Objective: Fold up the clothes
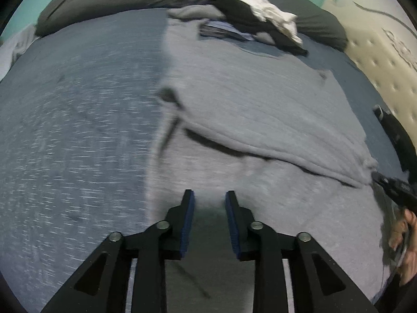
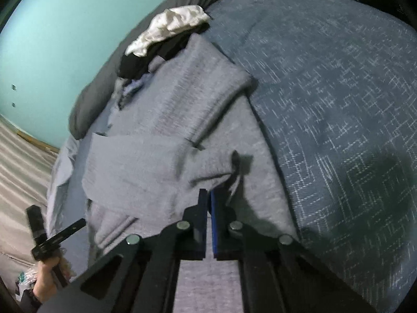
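Mid-fold on the bed point(image 2: 338, 104): right gripper point(image 2: 209, 195) clamped on grey garment's point(image 2: 182, 109) sleeve, left gripper point(image 1: 209, 195) jaws apart (empty); sleeve likely laid across next.

Motion blur smears the grey garment point(image 1: 260, 109); its far end perhaps lies under the clothes pile point(image 1: 260, 18).

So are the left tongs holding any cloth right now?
No, the left tongs are open, with an empty gap between them above the grey garment.
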